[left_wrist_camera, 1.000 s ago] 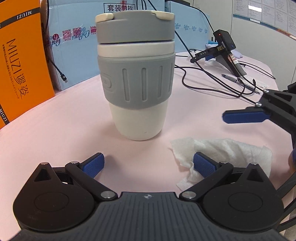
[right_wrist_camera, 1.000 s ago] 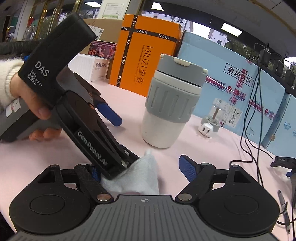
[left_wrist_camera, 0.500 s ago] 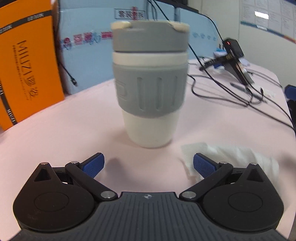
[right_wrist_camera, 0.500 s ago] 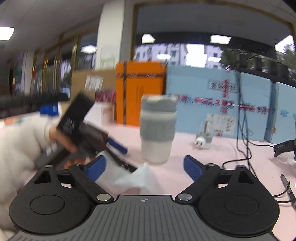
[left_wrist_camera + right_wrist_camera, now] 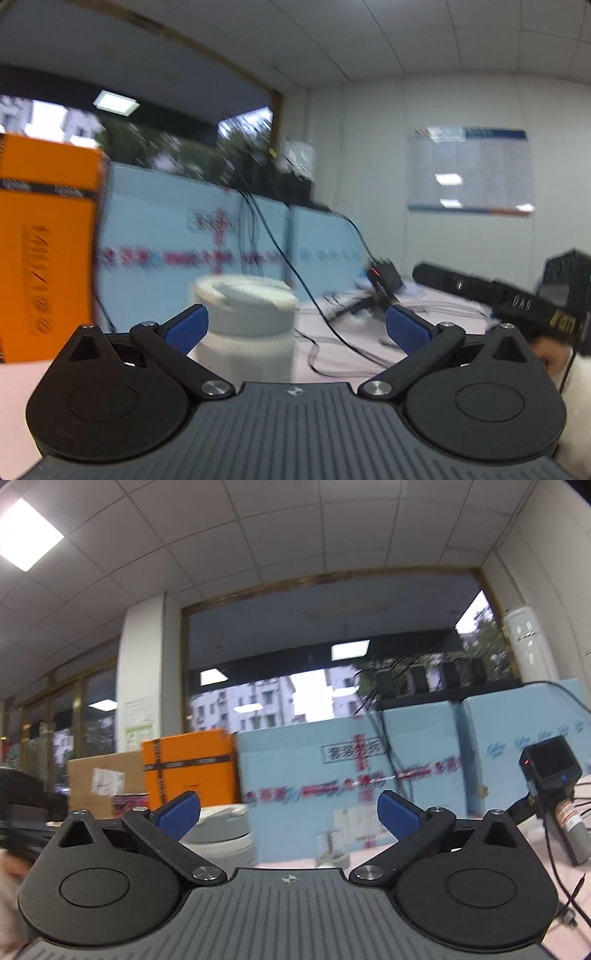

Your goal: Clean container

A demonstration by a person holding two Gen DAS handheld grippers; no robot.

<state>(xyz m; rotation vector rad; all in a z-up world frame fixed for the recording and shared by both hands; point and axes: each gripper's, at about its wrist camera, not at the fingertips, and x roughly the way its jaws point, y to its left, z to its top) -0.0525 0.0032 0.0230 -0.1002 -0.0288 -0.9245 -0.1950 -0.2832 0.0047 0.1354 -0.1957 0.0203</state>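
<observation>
both blue-padded black claws, left [image 5: 295, 328] and right [image 5: 288, 814], gape empty above the grey-lidded white cup [image 5: 245, 325], the right's jaws having just widened, seemingly pulling clear after wiping.

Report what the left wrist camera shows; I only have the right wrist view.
Observer: The left gripper is open, with nothing pressed between its pads.
Operator: Give me the cup.
Observer: The cup stands upright on the pink table just ahead of that gripper, with its lid on. The picture is blurred.
Operator: Describe the far right.
Observer: A white chart hangs on the wall there.
</observation>
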